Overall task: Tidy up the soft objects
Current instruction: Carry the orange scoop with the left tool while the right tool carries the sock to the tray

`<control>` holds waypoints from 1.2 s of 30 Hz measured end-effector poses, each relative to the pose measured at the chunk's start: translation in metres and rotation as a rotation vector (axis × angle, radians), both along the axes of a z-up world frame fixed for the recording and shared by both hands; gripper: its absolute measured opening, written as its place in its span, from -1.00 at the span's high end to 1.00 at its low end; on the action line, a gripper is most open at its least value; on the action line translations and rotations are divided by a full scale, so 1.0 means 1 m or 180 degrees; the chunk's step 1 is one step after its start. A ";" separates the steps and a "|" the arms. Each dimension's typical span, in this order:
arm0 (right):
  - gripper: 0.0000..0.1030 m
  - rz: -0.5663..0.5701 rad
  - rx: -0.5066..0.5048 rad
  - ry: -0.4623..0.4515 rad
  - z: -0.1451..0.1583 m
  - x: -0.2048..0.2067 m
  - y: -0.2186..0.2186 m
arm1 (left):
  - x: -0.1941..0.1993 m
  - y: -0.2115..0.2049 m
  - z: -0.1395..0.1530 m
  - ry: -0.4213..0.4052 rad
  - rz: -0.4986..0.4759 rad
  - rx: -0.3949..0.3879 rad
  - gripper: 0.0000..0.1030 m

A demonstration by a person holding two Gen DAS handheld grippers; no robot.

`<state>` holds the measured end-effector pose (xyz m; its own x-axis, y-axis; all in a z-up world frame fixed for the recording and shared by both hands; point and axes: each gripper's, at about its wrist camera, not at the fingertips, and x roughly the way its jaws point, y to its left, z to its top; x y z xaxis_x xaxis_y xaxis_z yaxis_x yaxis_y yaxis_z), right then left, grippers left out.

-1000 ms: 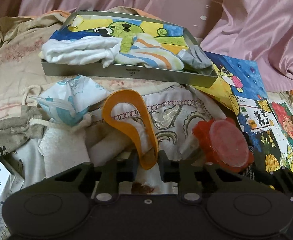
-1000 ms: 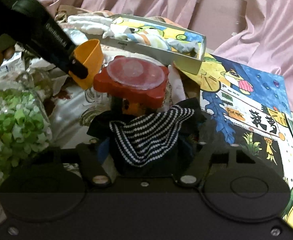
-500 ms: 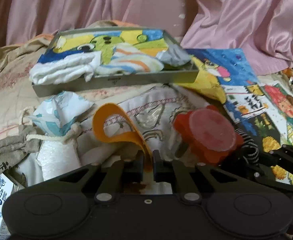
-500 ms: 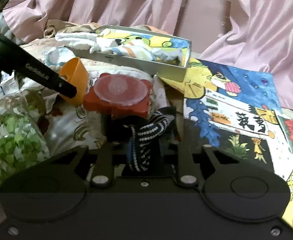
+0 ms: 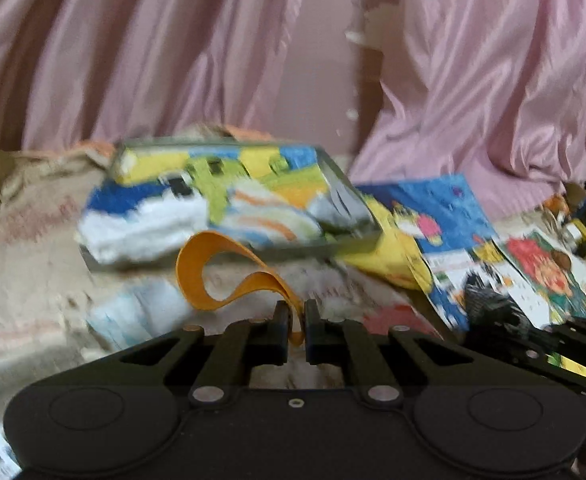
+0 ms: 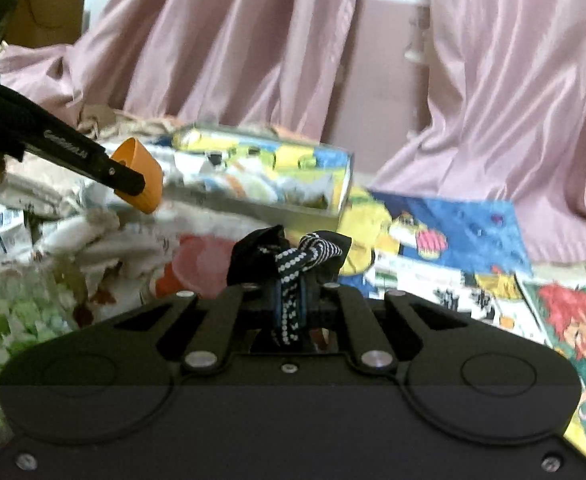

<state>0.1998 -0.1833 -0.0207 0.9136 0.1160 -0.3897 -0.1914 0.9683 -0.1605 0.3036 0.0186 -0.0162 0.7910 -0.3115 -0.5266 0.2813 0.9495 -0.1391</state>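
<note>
The left gripper (image 5: 294, 320) is clamped on one thin edge of the orange band (image 5: 221, 268), a flexible loop that curls up and away from the jaws; with so little of it pinched, it could slide out if the hand swings, and it would drop into the clutter short of the tray (image 5: 229, 208). The right gripper (image 6: 289, 300) has just closed on the dotted cloth (image 6: 293, 268), a black and white bunch squeezed between its pads, with loose folds sticking up above them. Those folds could catch on the red lid (image 6: 197, 264) lying just beside and behind the cloth, or drag it along. Both pieces are held on the near side of the tray, the band to its left front and the cloth to its right front. The tray sits tilted on rumpled bedding (image 5: 21, 232) and already holds white, striped and grey cloths, so a heavy set-down on its near rim might tip it or spill them. The two grippers converge on the same tray and could knock each other. Behind the tray hangs the pink curtain (image 5: 493, 80), well clear.
</note>
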 end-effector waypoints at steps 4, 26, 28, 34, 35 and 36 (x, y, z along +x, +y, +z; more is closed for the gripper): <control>0.93 0.0076 -0.0065 -0.0083 0.018 0.008 0.004 | 0.014 0.022 0.014 -0.0211 0.0149 -0.0092 0.86; 0.94 0.1031 -0.0370 0.0767 0.033 0.194 0.166 | 0.112 0.147 -0.046 -0.0277 0.0371 -0.1356 0.86; 0.94 0.1021 -0.0378 0.0781 0.032 0.206 0.170 | 0.120 0.149 -0.056 -0.0177 0.0367 -0.1418 0.85; 0.94 0.1117 -0.0296 0.0946 0.022 0.250 0.195 | 0.132 0.153 -0.065 0.0078 0.0466 -0.1432 0.66; 0.94 0.1142 -0.0255 0.0973 0.019 0.252 0.200 | 0.133 0.155 -0.066 0.0123 0.0496 -0.1465 0.62; 0.94 0.1168 -0.0199 0.1038 0.018 0.258 0.203 | 0.134 0.158 -0.068 0.0147 0.0520 -0.1502 0.60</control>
